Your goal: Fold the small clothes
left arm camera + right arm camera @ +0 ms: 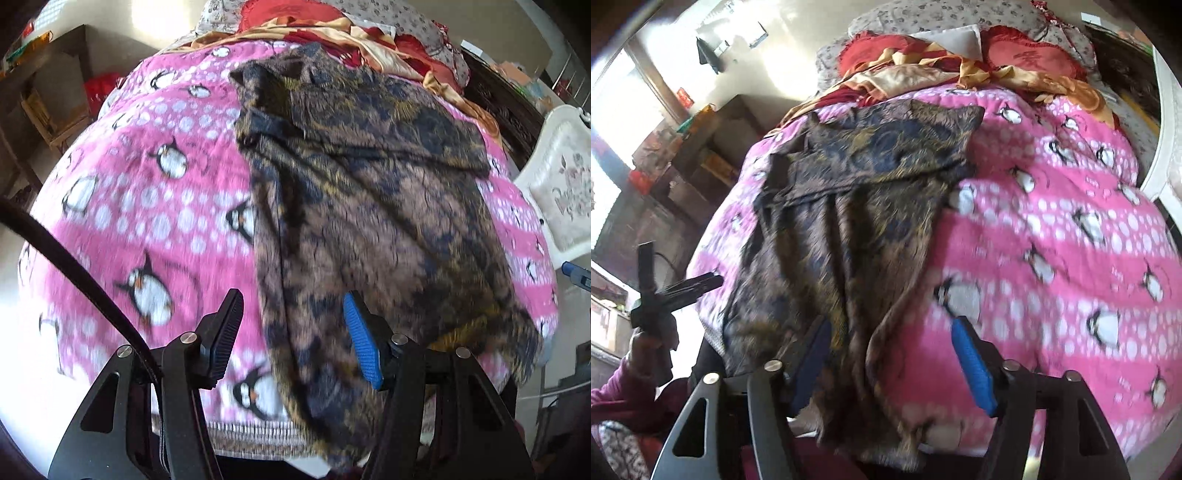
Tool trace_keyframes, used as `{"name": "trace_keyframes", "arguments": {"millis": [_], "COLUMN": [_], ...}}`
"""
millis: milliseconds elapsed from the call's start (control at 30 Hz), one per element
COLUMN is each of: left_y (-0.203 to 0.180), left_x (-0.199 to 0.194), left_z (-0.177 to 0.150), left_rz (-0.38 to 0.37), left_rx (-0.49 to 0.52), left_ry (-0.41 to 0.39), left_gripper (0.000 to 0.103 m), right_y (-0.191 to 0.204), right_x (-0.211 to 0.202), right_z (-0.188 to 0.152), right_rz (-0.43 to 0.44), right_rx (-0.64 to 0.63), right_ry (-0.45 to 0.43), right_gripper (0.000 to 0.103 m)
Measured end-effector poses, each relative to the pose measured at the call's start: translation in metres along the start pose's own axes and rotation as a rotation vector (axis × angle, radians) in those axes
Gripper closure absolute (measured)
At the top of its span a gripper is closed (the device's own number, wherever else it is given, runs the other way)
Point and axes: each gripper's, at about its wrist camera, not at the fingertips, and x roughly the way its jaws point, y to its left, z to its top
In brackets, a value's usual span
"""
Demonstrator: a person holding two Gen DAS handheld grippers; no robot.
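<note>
Pink blanket (147, 206): garment (369, 206) lengthwise, hem overhanging.

Garment (369, 206) brown with navy and gold floral pattern; blanket (147, 192) pink, white dots, black-and-white penguins; bedding upper frame (332, 22) red and gold; claw pads (973, 365) blue.

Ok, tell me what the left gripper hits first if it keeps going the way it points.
Probably the brown garment: its near edge lies between the open left gripper's fingers. The pink blanket lies underneath. Depth is uncertain in the blur.
</note>
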Motion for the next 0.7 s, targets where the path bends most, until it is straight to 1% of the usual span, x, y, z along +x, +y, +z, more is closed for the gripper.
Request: {"name": "trace_keyframes", "arguments": {"millis": [67,133,267,333,400,467,567,700], "left_y": [0.002,0.003,0.004,0.003,-0.003,-0.014,-0.026,-0.027], "left_x": [0.000,0.004,0.002,0.000,-0.004,-0.005,0.000,0.002], "left_z": [-0.010,-0.020,-0.033,-0.039,-0.044,-0.049,-0.057,-0.062], "left_rz": [-0.014,-0.026,0.012,-0.013,-0.033,-0.015,0.028,0.007], "left_rx": [-0.011,-0.011,-0.001,-0.004,0.014,0.074,0.140,0.126], "left_ry": [0.020,0.054,0.058,0.066,0.066,0.070,0.107,0.133], "left_gripper": [0.046,0.046,0.046,0.046,0.046,0.046,0.046,0.046], "right_y": [0.001,0.003,0.000,0.000,0.000,0.000,-0.001,-0.005], "right_x": [0.003,0.015,0.037,0.041,0.040,0.039,0.036,0.037], "right_z": [-0.016,-0.031,-0.053,-0.058,-0.060,-0.058,-0.056,-0.055], "right_rz": [0.034,0.042,0.069,0.077,0.082,0.082,0.088,0.090], "right_rx": [0.015,0.011,0.068,0.082,0.081,0.079,0.080,0.090], "right_ry": [0.017,0.055,0.078,0.082,0.075,0.065,0.050,0.048], "right_gripper": [0.036,0.036,0.036,0.036,0.036,0.036,0.036,0.036]}}
